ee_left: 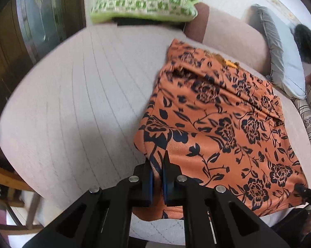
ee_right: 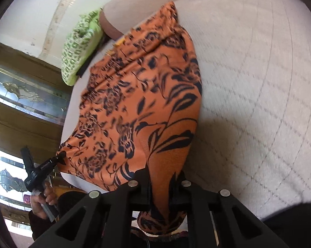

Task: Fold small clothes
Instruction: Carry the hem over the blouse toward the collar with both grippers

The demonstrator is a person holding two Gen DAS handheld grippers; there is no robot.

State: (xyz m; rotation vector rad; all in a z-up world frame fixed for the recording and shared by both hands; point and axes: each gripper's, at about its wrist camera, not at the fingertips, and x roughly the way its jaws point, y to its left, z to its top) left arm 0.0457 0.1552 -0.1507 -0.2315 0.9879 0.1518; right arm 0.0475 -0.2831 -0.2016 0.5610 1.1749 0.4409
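Note:
An orange garment with a black flower print [ee_left: 221,122] lies spread on a pale quilted cushion [ee_left: 83,95]. My left gripper [ee_left: 157,166] is shut on its near left corner. In the right wrist view the same garment [ee_right: 134,103] stretches away from my right gripper [ee_right: 161,183], which is shut on a bunched fold of its near corner. The left gripper shows there [ee_right: 61,157], clamped on the garment's far corner. The right gripper's tip shows at the lower right of the left wrist view [ee_left: 299,188], on the garment's edge.
A green and white patterned pillow [ee_left: 145,2] lies at the cushion's far end. A grey and white pillow [ee_left: 279,55] leans at the right. The sofa back [ee_left: 233,35] runs behind the garment. Dark wooden panels with glass [ee_left: 31,31] stand at the left.

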